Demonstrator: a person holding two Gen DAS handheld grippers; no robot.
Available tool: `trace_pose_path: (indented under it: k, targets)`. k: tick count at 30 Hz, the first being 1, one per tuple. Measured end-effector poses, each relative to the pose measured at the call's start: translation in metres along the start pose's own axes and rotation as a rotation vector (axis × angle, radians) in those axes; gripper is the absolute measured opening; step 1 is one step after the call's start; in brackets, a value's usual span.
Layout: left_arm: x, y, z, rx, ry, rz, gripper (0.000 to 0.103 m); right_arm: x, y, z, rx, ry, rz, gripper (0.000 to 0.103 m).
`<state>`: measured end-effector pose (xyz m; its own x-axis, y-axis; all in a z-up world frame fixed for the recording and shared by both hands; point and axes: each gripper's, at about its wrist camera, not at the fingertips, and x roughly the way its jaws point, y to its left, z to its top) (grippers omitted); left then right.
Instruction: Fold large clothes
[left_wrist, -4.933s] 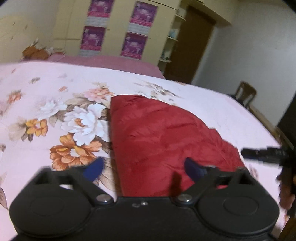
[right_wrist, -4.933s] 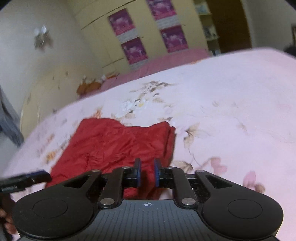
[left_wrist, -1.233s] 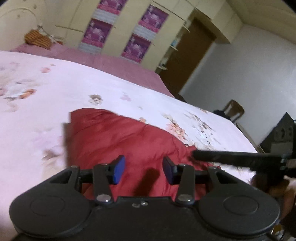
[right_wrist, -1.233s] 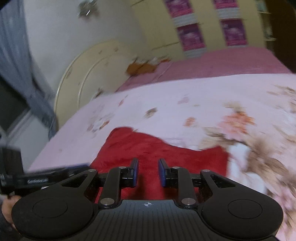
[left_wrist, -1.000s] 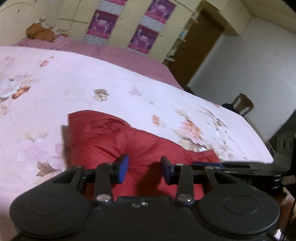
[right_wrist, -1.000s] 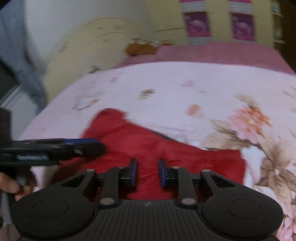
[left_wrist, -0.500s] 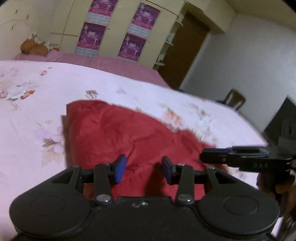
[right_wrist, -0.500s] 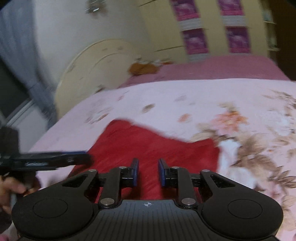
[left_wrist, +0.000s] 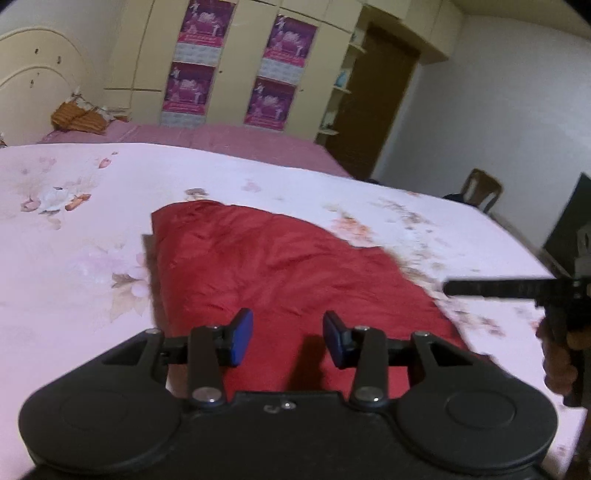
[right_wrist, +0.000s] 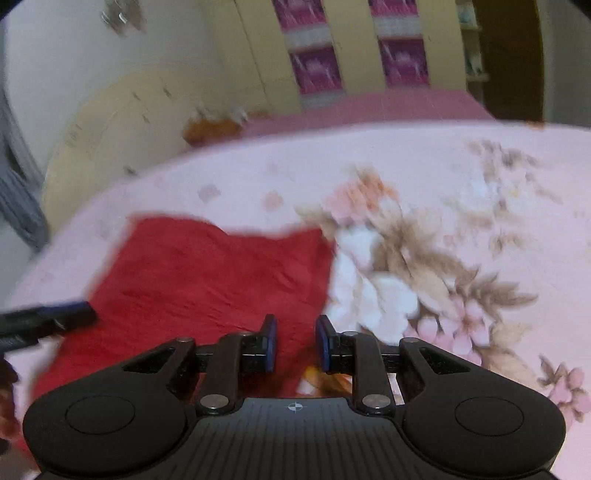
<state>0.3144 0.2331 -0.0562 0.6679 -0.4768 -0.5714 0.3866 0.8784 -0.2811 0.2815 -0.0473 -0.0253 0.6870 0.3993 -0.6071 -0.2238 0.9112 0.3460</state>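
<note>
A red garment (left_wrist: 280, 266) lies folded into a compact wedge on the pink floral bedspread (left_wrist: 74, 236). My left gripper (left_wrist: 288, 341) hovers over its near edge, open and empty. The garment also shows in the right wrist view (right_wrist: 207, 280), blurred. My right gripper (right_wrist: 294, 345) hangs over its near right corner, jaws a little apart with nothing between them. The right gripper's finger (left_wrist: 495, 288) shows at the right of the left wrist view, beyond the garment's right edge. The left gripper's finger (right_wrist: 48, 317) shows at the left of the right wrist view.
A cream headboard (right_wrist: 122, 125) and an orange cushion (left_wrist: 77, 116) stand at the bed's head. A wardrobe with purple posters (left_wrist: 236, 62) and a dark door (left_wrist: 373, 99) lie beyond. A wooden chair (left_wrist: 480, 192) stands past the bed's right side.
Both grippers have drawn back and shifted over the garment; the right view swung toward the flowers. The garment has stayed folded. The left jaws opened a little wider than half a second ago.
</note>
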Motion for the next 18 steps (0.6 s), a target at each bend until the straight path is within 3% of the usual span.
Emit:
trace_pose_path:
  k: [3,6,9,13,18]
  targets:
    - [-0.016,-0.016,-0.014,0.027,0.029,-0.018,0.041,-0.021,0.028,0.001,-0.055,-0.008,0.108,0.024]
    - [-0.023,-0.028,-0.03,0.039,0.039,-0.003,0.041,-0.022,0.053,-0.017,-0.146,0.056,0.185,0.024]
    - [-0.017,-0.031,-0.042,0.054,0.044,0.021,0.043,-0.008,0.061,-0.042,-0.261,0.117,0.14,0.024]
    - [-0.014,-0.034,-0.046,0.064,0.057,0.043,0.041,0.006,0.039,-0.05,-0.187,0.134,0.089,0.024]
    - [-0.048,-0.05,-0.054,0.086,0.048,0.036,0.041,-0.047,0.055,-0.045,-0.212,0.059,0.143,0.024]
